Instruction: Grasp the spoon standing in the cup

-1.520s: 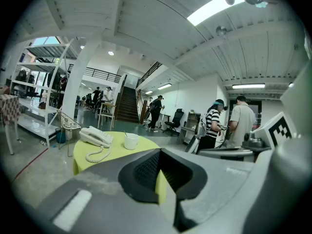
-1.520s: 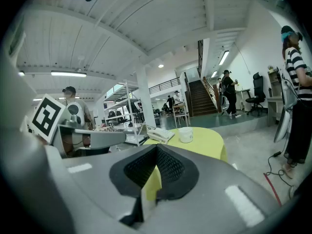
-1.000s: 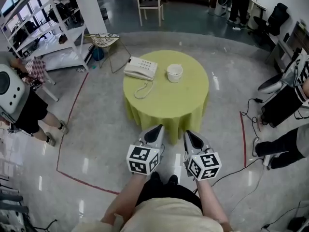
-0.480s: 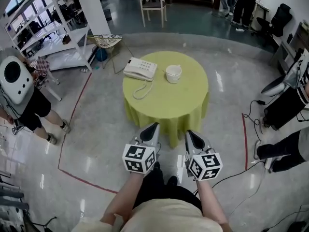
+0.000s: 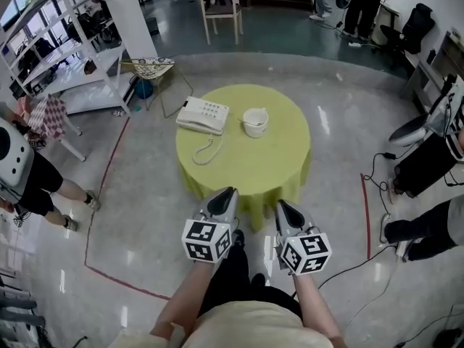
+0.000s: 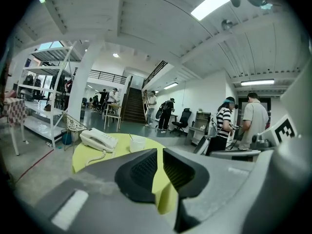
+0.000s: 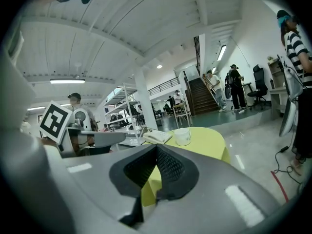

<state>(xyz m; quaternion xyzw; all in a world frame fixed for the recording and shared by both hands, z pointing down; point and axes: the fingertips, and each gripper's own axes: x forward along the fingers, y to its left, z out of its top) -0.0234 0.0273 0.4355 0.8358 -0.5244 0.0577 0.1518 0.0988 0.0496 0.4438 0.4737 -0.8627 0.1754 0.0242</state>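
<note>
A white cup (image 5: pixel 254 122) stands at the far side of the round yellow-green table (image 5: pixel 250 165). A spoon (image 5: pixel 248 125) leans inside it, handle to the left. The cup also shows small and distant in the left gripper view (image 6: pixel 137 144) and in the right gripper view (image 7: pixel 183 136). Both grippers hover side by side short of the table's near edge, well away from the cup. My left gripper (image 5: pixel 226 193) (image 6: pixel 160 152) is opening, with a narrow gap and nothing between its pads. My right gripper (image 5: pixel 280 206) (image 7: pixel 156 149) has its fingertips touching and holds nothing.
A white desk telephone (image 5: pixel 202 115) with a coiled cord lies left of the cup. Red tape lines mark the floor (image 5: pixel 101 194). A person (image 5: pixel 32 183) stands at the left, and seated legs (image 5: pixel 424 223) and cables are at the right. Shelving (image 5: pixel 65 49) and a chair (image 5: pixel 221 9) stand beyond.
The table, cup and telephone have drawn a little closer in the head view. The person at the left has shifted towards the frame's edge. Both grippers keep their side-by-side pose.
</note>
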